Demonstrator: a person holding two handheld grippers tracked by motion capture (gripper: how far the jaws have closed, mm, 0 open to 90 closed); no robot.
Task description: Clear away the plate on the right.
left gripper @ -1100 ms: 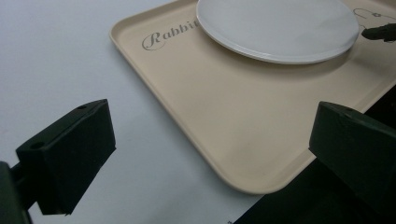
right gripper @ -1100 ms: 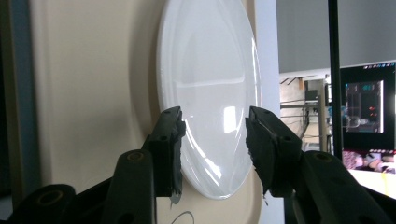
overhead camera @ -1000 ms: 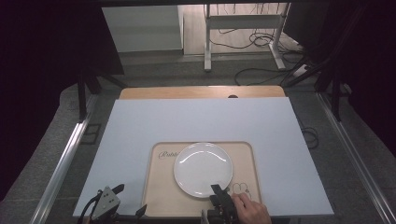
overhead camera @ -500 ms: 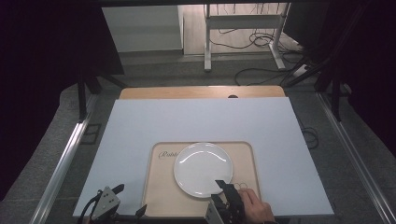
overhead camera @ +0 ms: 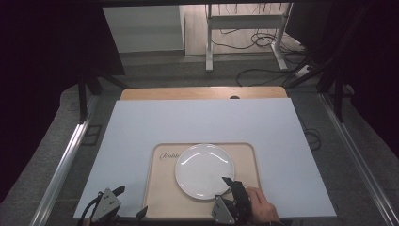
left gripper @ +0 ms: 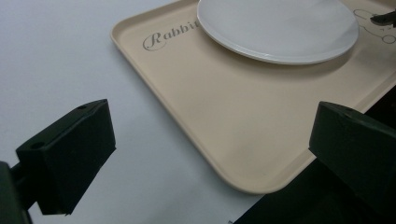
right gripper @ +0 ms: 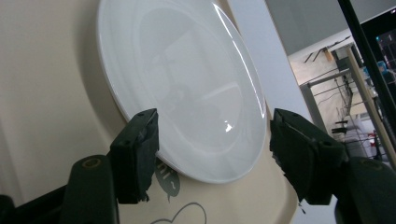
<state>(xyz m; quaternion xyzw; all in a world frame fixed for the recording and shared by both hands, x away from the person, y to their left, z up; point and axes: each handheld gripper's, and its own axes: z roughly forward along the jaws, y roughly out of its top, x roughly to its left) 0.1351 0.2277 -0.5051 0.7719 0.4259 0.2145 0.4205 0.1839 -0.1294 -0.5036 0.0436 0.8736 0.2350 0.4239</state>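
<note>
The white plate point(overhead camera: 205, 170) lies in the middle of the beige tray point(overhead camera: 162, 202), and I take that tray as my landmark. It sits at the near edge of the pale blue table top point(overhead camera: 197, 122), with bare surface open beyond it and on both sides. My right gripper point(overhead camera: 230, 184) hovers over the tray's near right part, at the plate's near rim; its jaws have just been opening and stand apart with nothing pressed between them. My left gripper point(overhead camera: 126, 203) rests off the tray's near left corner, jaws wide and empty. My left gripper view shows the tray's rounded corner point(left gripper: 254, 186), the printed "Rabbit" lettering point(left gripper: 170, 37) and the dark drop past the table edge. My right gripper view shows the plate's glossy face point(right gripper: 187, 88) framed by my jaws, and a drawn figure point(right gripper: 184, 212) on the tray beneath them. Beyond the table's far end lie a wooden board point(overhead camera: 202, 92) and floor cables point(overhead camera: 263, 70), well away.
</note>
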